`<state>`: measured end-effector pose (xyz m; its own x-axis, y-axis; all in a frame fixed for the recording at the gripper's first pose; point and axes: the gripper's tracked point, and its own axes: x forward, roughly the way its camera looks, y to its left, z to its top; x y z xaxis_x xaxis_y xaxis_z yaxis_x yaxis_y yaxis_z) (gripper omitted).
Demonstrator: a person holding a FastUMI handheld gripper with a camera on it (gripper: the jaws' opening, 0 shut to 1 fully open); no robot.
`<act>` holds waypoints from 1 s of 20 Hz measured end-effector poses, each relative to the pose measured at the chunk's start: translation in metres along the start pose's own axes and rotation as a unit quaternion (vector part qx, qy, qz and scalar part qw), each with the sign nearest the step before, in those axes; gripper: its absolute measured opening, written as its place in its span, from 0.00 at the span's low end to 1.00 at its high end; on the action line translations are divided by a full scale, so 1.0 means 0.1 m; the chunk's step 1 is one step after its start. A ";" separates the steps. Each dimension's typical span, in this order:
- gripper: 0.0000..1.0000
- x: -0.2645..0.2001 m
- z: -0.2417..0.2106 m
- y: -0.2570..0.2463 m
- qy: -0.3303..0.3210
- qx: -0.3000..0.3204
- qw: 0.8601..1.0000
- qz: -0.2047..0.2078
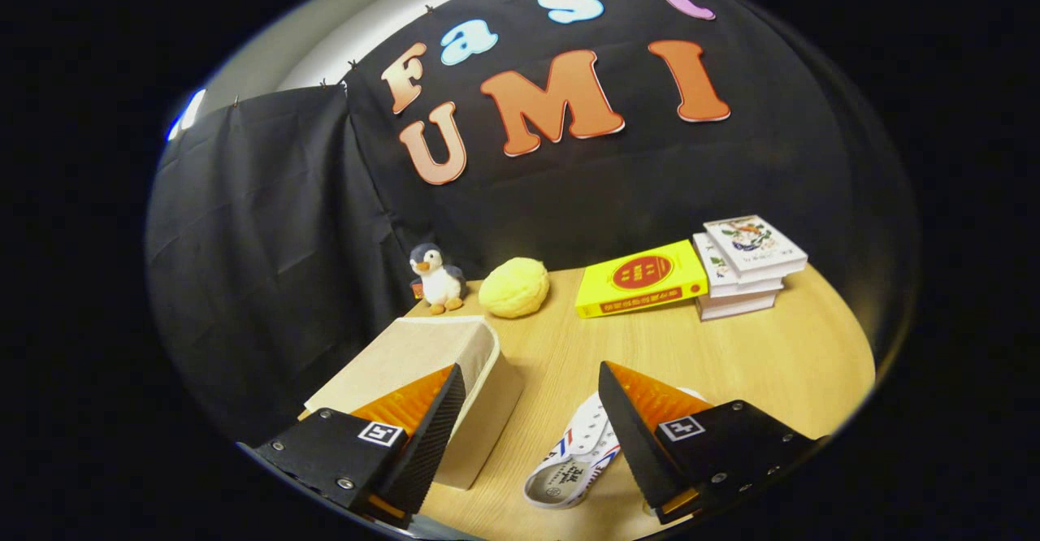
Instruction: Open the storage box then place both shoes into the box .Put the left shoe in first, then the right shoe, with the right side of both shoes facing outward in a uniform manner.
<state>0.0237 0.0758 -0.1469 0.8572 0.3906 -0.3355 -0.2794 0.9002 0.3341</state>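
Lying toe toward 1 o'clock, white canvas shoe point(581, 456) beside closed beige fabric storage box point(439, 387); black two-finger gripper point(532, 411) hovers level, wide open, empty.

Beyond, a penguin toy point(437, 277), yellow ball point(513, 287), yellow book point(642, 279) and stacked books point(747, 265) line the table point(772, 354).

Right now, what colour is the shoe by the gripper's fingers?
The shoe is white with red and blue stripes, seen in the gripper view beside the open gripper.
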 end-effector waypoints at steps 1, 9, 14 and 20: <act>0.98 0.06 -0.07 0.05 0.014 0.021 1.000 0.019; 0.98 0.44 -0.63 0.34 0.128 0.185 0.964 0.144; 0.98 0.55 -0.73 0.55 0.160 0.281 0.922 0.211; 0.98 0.65 -0.86 0.74 0.186 0.342 0.882 0.264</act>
<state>0.0210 0.1841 -0.2201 0.4478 0.8721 -0.1973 -0.1621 0.2962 0.9413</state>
